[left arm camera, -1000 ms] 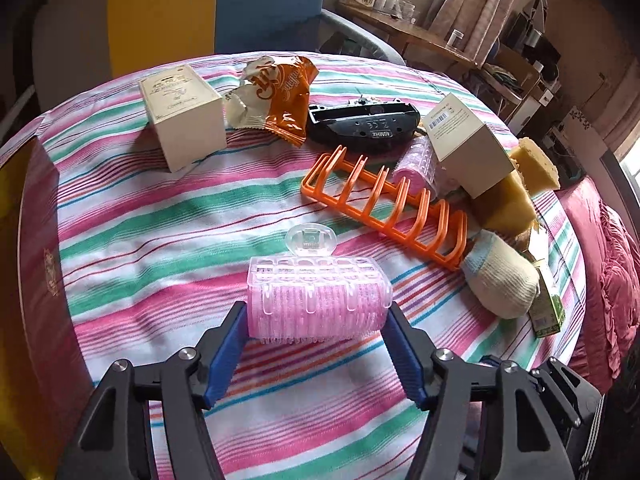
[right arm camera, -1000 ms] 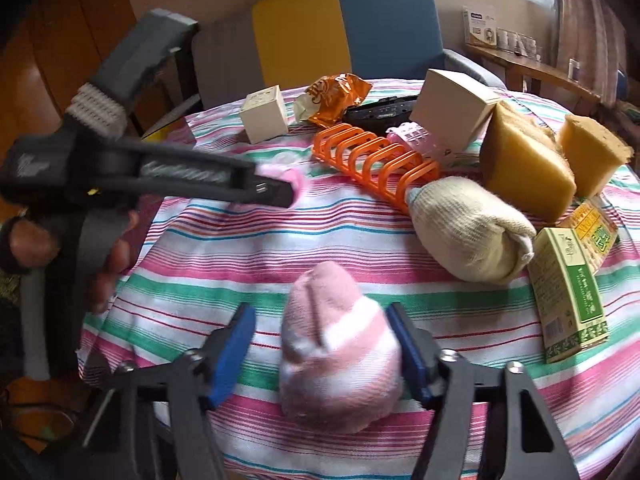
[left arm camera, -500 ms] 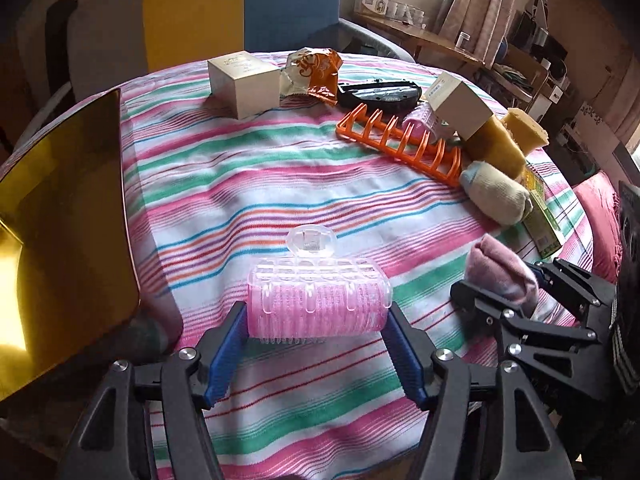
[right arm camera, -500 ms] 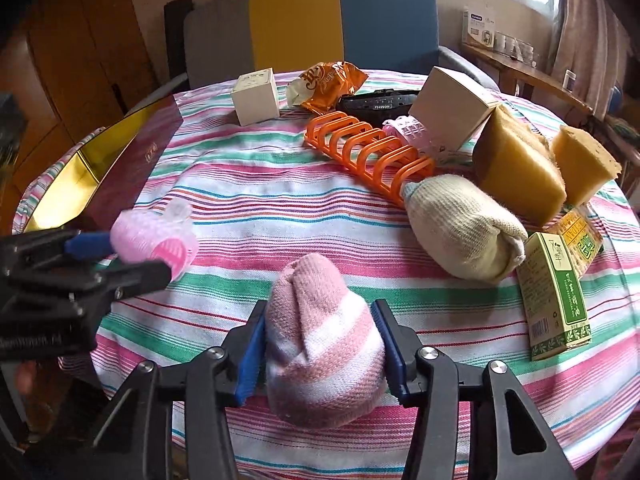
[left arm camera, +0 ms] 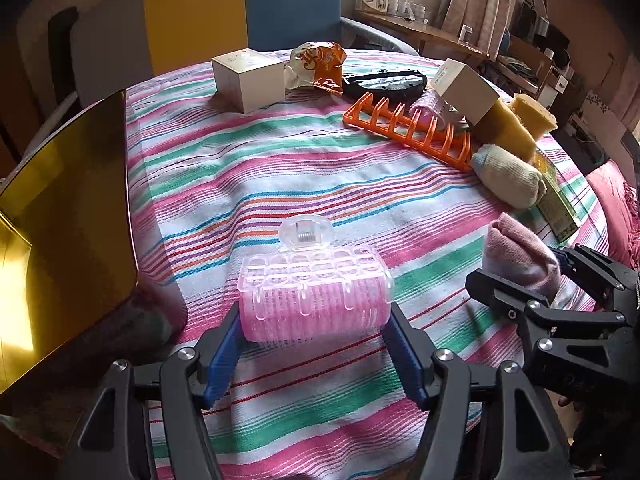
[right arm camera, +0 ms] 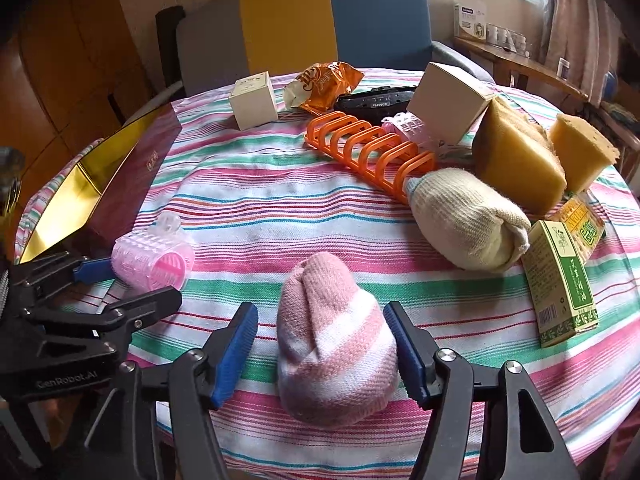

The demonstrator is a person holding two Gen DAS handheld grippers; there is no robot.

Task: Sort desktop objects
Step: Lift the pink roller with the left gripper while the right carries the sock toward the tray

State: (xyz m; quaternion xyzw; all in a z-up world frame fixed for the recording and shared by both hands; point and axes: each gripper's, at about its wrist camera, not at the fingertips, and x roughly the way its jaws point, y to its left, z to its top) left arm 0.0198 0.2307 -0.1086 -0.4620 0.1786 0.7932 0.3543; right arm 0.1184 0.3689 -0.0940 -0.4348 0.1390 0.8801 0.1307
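Step in hand: carrying and placing, by the look of it; each tool has one item and neither item is in the gold-lined box (left arm camera: 60, 216) yet.
Left tool: the left tool (left arm camera: 316, 322) is clenched on the pink hair roller (left arm camera: 314, 294), blue pads pressed to the roller's two ends, with the clear clip on top facing forward.
Roller position: held above the striped desk (left arm camera: 260, 168), near the box's right wall and outside it.
Right tool: the right tool (right arm camera: 320, 340) brackets the pink-and-white rolled sock (right arm camera: 334, 352); its right pad touches the sock, while a sliver of cloth shows beside the left pad, so the grip looks slack or only partly closed.
Sock position: at the near edge of the desk; whether it rests on the cloth or is lifted cannot be told.
Still unsorted: a cream rolled sock (right arm camera: 468, 220), an orange rack (right arm camera: 372, 154), a second roller (right arm camera: 404, 126), two sponges (right arm camera: 520, 160), white boxes (right arm camera: 254, 100), a snack bag (right arm camera: 324, 84), a black device (right arm camera: 376, 100) and green cartons (right arm camera: 560, 280) lie at the far and right side.
Next move calls for: probably swinging the roller left over the box wall, lowering it, then letting go; the sock needs a firm squeeze before any lift.
Risk: the two tools are close together, so one should likely travel at a time.
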